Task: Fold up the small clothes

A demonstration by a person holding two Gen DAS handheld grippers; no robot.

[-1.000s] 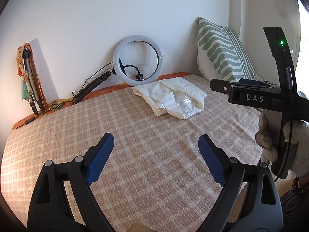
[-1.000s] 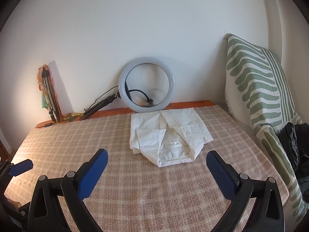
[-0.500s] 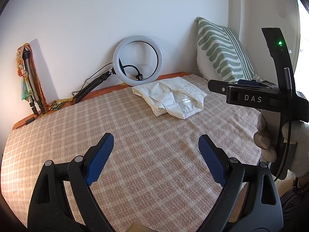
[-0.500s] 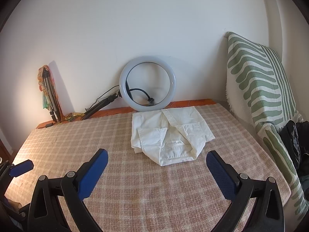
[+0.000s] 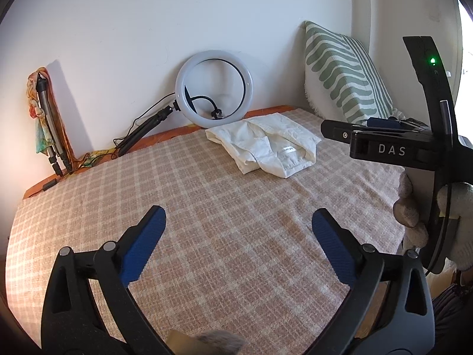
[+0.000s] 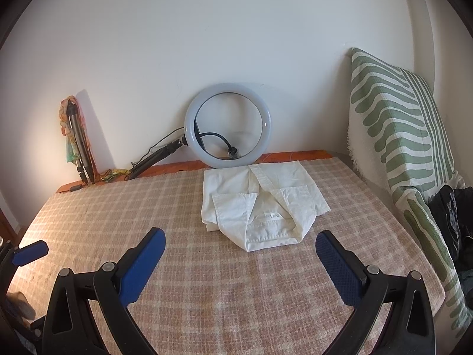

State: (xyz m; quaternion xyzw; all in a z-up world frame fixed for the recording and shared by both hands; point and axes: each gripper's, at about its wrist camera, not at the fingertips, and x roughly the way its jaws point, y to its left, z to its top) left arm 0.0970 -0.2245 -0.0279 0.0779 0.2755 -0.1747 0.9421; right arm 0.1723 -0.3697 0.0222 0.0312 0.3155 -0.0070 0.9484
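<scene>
Both grippers hovering wide open over the checked bedspread, the folded shirt lying apart from them.

The left gripper (image 5: 238, 230) is hanging above the near part of the checked bedspread (image 5: 207, 222); its jaws have just been opening wider, with nothing between the blue pads (image 5: 142, 245). The right gripper (image 6: 239, 251) is also standing wide and holding nothing. The folded cream shirt (image 6: 260, 204) is lying near the far edge of the bedspread, just in front of the ring light (image 6: 227, 125) leaning on the wall. A green-striped cushion (image 6: 396, 124) is propping against the right edge. A gloved hand (image 5: 455, 216) is gripping the right tool's handle.
</scene>
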